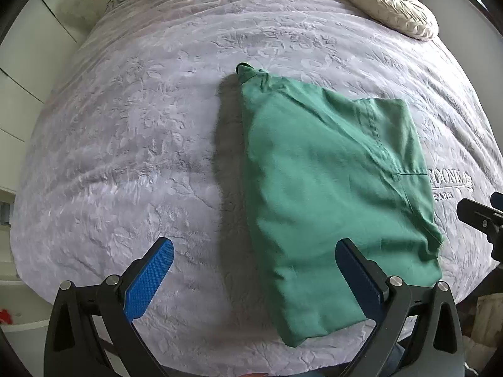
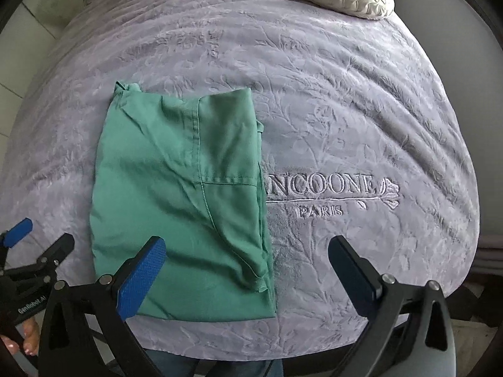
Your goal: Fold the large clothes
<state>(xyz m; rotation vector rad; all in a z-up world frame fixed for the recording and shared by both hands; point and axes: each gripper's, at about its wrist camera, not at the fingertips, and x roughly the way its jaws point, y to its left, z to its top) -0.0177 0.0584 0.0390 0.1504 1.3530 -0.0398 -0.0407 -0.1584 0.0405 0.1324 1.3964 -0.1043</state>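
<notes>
Now folded green garment (image 2: 179, 201) lies on lavender bedspread (image 2: 345, 110) — both jaws wide.

My left hand-held gripper (image 1: 254, 278) has black angular arms, silver round screws at the pivots, and blue cross-hatched pads (image 1: 151, 278) on its fingers. My right hand-held gripper (image 2: 246, 275) is built the same. White "GenRobot.AI" lettering (image 2: 31, 307) marks the left one's black body. I wear blue jeans (image 2: 176, 363).
</notes>
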